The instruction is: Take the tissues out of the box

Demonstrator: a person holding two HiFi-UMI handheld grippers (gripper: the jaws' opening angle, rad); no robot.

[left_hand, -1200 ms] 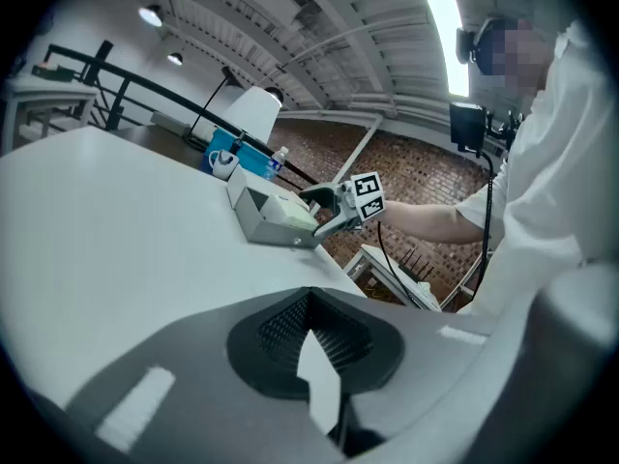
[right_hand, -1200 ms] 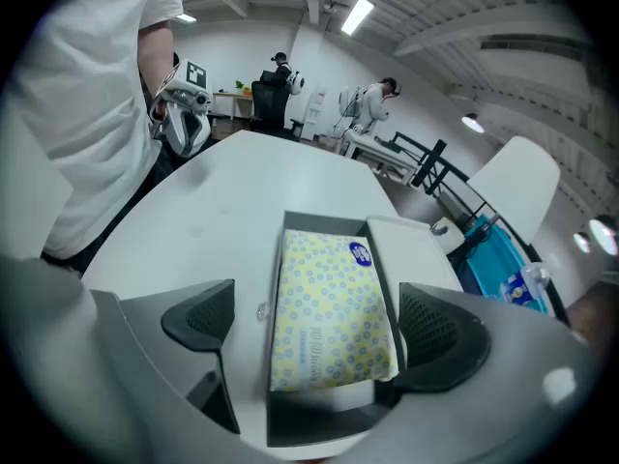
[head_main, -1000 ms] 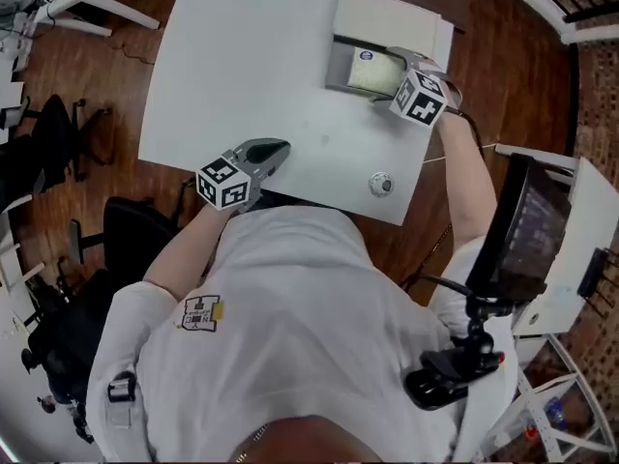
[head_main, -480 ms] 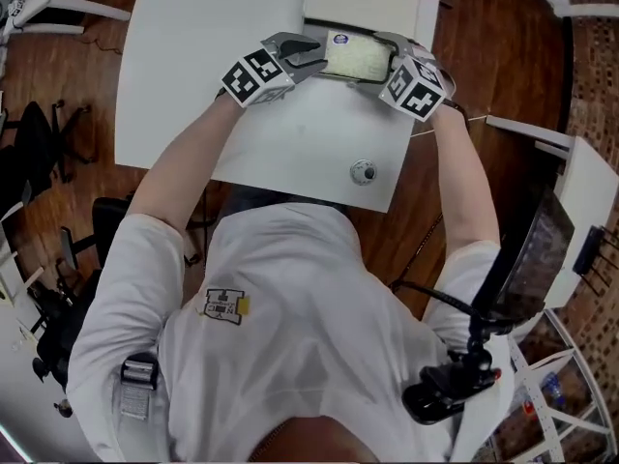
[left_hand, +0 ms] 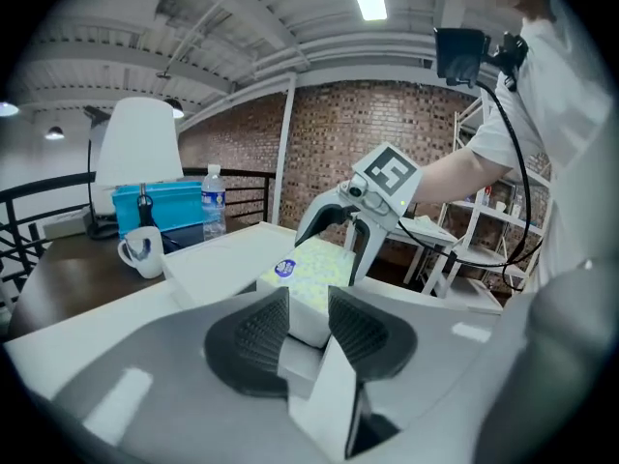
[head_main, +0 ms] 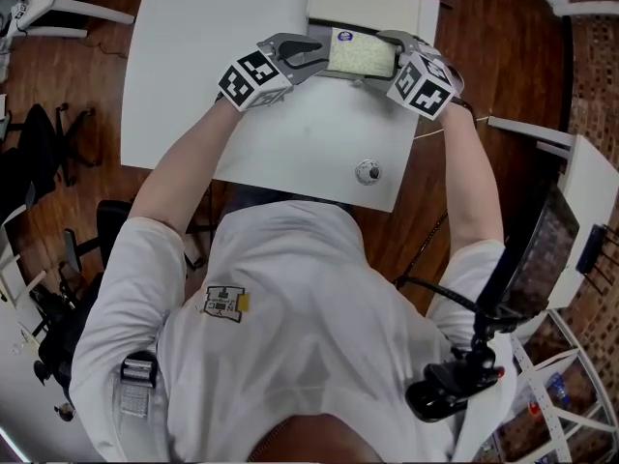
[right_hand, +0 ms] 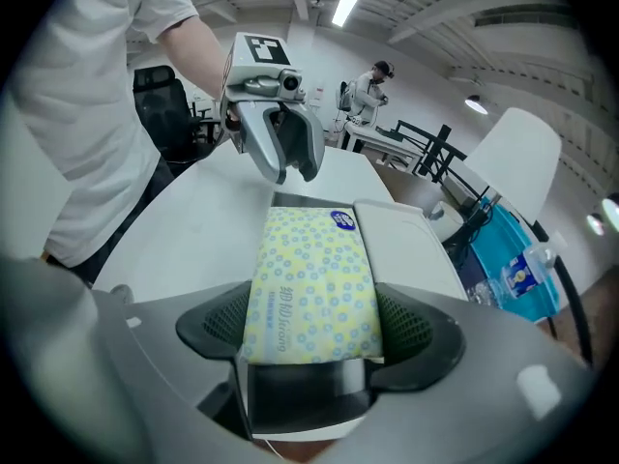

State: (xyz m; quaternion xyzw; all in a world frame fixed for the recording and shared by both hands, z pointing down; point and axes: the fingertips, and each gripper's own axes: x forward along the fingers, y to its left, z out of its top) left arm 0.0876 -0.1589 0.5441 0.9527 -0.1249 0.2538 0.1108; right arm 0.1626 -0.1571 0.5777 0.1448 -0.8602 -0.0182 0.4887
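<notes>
A yellow flower-print tissue pack (head_main: 361, 54) lies lengthwise over the grey box (head_main: 334, 72), whose white lid (head_main: 368, 3) sits behind it on the white table (head_main: 222, 66). My right gripper (head_main: 390, 48) has the pack's right end between its closing jaws. In the right gripper view the pack (right_hand: 311, 278) fills the gap of that gripper (right_hand: 311, 332) and both pads touch its sides. My left gripper (head_main: 311, 56) is at the box's left end. In the left gripper view it (left_hand: 308, 303) is clamped on the box's pale end wall (left_hand: 302, 334).
A small round metal object (head_main: 368, 172) lies near the table's front edge. Beyond the table stand a mug (left_hand: 142, 252), a water bottle (left_hand: 213, 216) and a blue bin (left_hand: 155, 206). A monitor (head_main: 542, 249) is at the right, with chairs at the left.
My left gripper moved from the table's front edge up to the box's left end and took hold of it. The tissue pack has risen in the right gripper and shows more fully.
</notes>
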